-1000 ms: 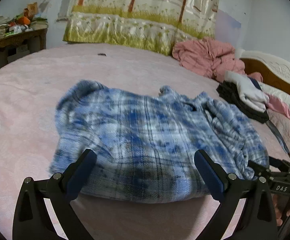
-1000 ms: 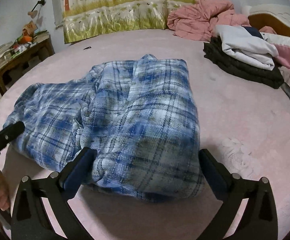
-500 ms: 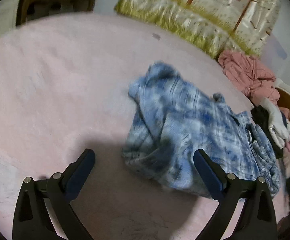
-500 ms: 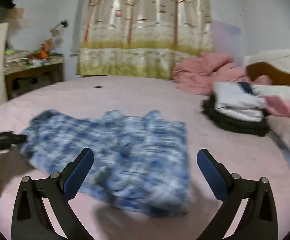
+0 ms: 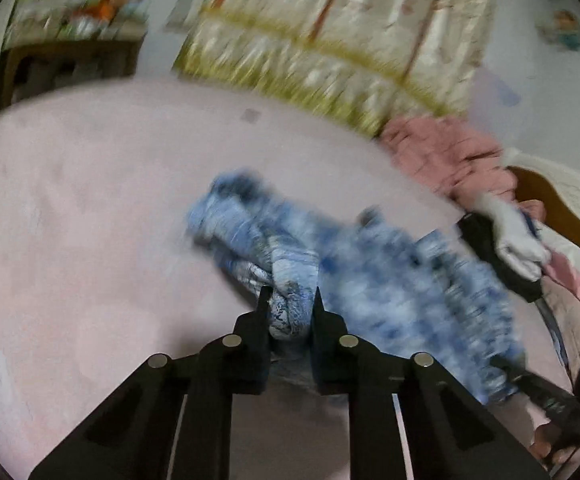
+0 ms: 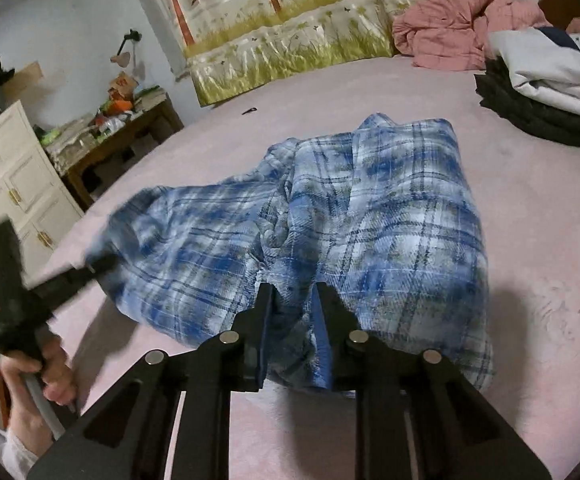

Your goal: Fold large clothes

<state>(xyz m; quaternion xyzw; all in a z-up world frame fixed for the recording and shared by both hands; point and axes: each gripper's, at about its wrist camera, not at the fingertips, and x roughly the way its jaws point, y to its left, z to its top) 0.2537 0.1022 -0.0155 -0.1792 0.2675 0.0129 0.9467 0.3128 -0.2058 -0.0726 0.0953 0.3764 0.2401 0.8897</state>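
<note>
1. Left wrist view: your left gripper (image 5: 289, 300) is pinching a bunched wad of the blue plaid shirt (image 5: 370, 280) at lower centre, fingers drawn close with cloth between them. The shirt trails from there toward the right middle of the frame across the pink bedspread (image 5: 90, 220). This whole view is smeared by motion (the curtain (image 5: 330, 40) at the top is only streaks), so you cannot read which edge or corner of the shirt you hold. At far right the folded stack (image 5: 506, 248) is blurred and partly cut off.

2. Right wrist view: your right gripper (image 6: 293, 292) is clamped on the near hem of the same shirt at lower centre, cloth between the pads. The shirt lies in the middle of the frame, doubled over itself with a rumpled ridge running up its centre. I judge one rough fold made, not yet squared, and further folds and smoothing remain. At lower left, your other gripper is a dark blur, with the hand (image 6: 46, 376) on its handle; its tips are not readable here. The finished stack at upper right is cropped by the frame edge.
</note>
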